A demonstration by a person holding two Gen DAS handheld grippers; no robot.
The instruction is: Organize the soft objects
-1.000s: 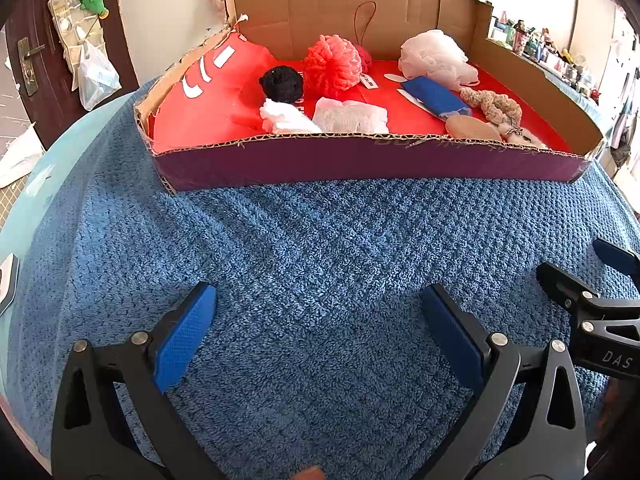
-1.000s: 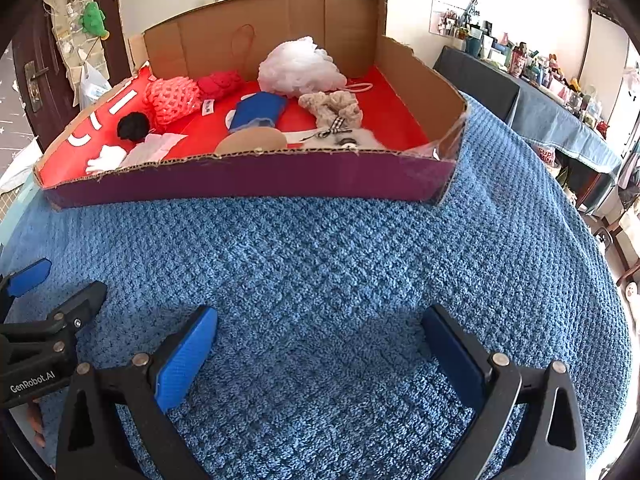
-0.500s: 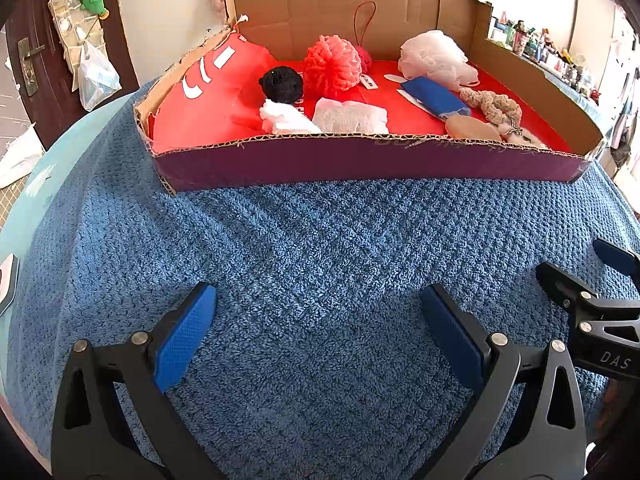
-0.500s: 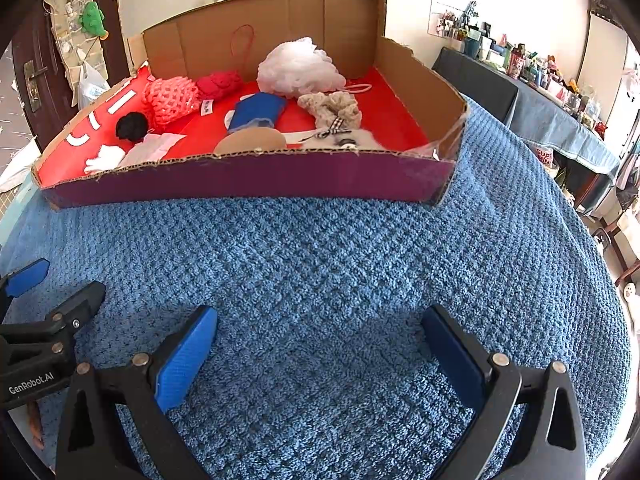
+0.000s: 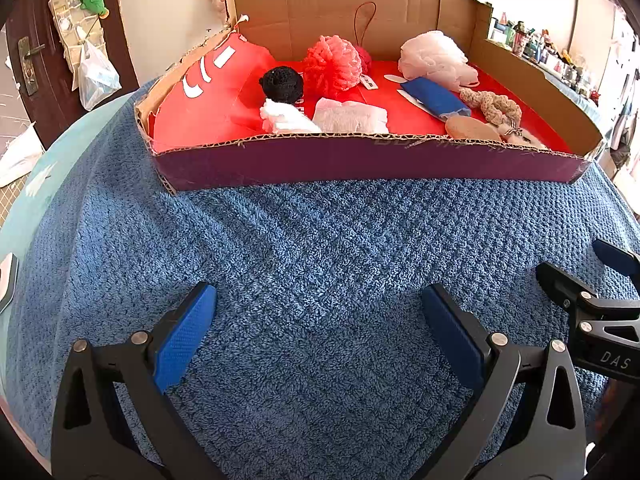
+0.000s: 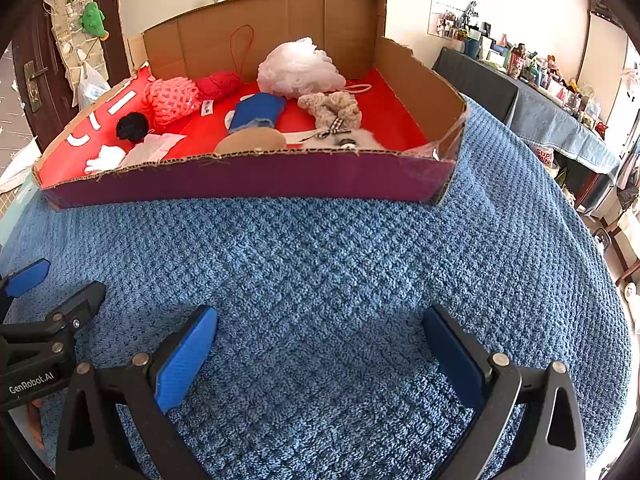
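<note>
Both left gripper (image 5: 316,332) and right gripper (image 6: 320,352) hover wide-open above blue towel (image 5: 320,240)

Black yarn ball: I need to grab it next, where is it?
In the box, left part, the black yarn ball sits beside the pink pompom, behind white cloths.

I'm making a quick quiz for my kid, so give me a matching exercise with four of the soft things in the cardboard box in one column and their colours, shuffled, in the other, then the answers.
Column one:
1. bath pouf
2. small yarn ball
3. folded cloth
4. scrunchie

Column two:
A. black
B. beige
C. white
D. blue

Right pairs: 1-C, 2-A, 3-D, 4-B. All four lie on the red floor of the cardboard box.
</note>
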